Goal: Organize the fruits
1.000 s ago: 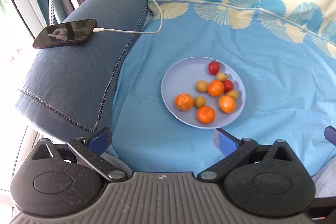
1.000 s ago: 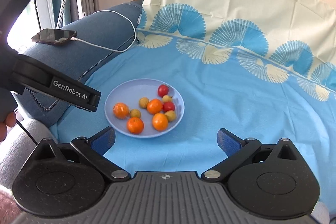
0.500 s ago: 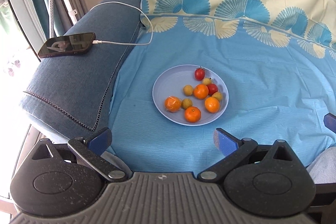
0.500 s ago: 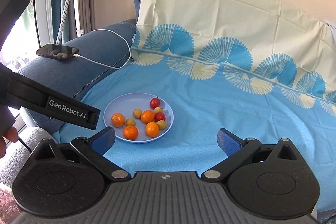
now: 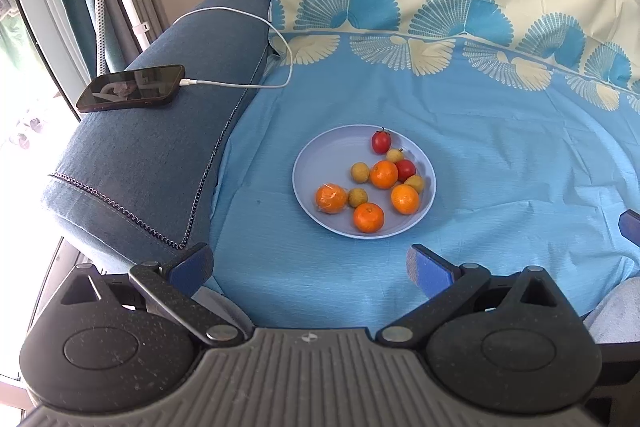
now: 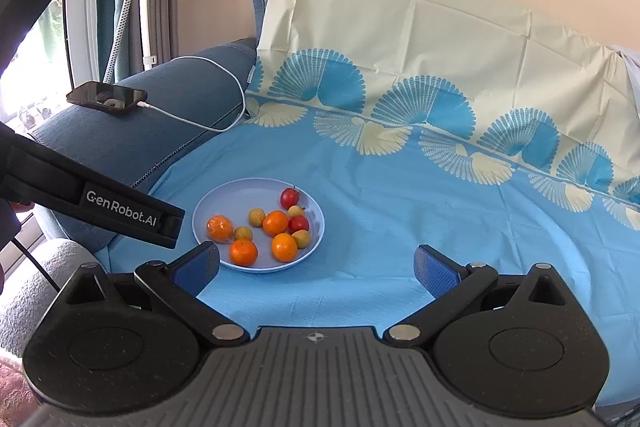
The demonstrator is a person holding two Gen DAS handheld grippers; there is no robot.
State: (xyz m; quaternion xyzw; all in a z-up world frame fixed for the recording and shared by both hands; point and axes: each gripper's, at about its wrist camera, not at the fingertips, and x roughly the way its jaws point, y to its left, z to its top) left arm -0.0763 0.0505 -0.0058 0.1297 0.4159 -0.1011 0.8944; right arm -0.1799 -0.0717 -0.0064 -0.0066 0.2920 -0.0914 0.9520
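Plate [image 5: 320, 163]: pale lavender-blue, plain. On it, four bright orange mandarins [image 5: 384, 174], two red cherry tomatoes [image 5: 381, 141], four small dull yellow-tan fruits [image 5: 359, 172]. Sheet [image 5: 480, 131], centre of frame: sky blue, with a band of blue and cream fan motifs, cream above. Sofa arm [image 5: 152, 155], left of frame: denim blue with pale stitching. Phone [image 5: 130, 93]: glossy black; cable [image 5: 240, 83] white. Gripper pads [image 5: 428, 269]: dark blue on black bodies.

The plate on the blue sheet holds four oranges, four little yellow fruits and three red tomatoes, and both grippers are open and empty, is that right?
Nearly. The plate holds two red tomatoes, not three: one near the far rim, another beside the middle orange. The left wrist view shows it. The four oranges, the four yellow fruits and the open, empty left gripper and right gripper stand.
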